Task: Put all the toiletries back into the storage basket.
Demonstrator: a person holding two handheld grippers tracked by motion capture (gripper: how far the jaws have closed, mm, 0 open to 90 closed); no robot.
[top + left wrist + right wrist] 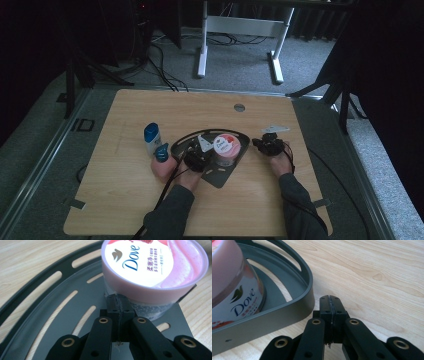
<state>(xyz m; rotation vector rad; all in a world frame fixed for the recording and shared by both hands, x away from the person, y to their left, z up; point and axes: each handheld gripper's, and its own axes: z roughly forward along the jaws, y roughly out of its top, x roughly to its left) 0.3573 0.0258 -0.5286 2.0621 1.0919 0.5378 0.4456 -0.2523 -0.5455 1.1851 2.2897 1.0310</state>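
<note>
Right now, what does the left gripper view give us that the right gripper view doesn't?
Left gripper view: the Dove jar's printed lid from above and the slotted floor of the dark tray, with the left tool shut over it. Right gripper view: the tray's outer wall, the bare wooden table, and the right tool shut beside the tray. Both: jar and tray.

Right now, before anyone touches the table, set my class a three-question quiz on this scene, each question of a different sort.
1. True or false: the Dove jar stands in the black tray.
2. The left gripper has its jaws: A open, B shut, C around the jar.
3. Fill in: the right gripper is over bare ____, outside the tray.

Key: 1 true; 2 B; 3 table.
</note>
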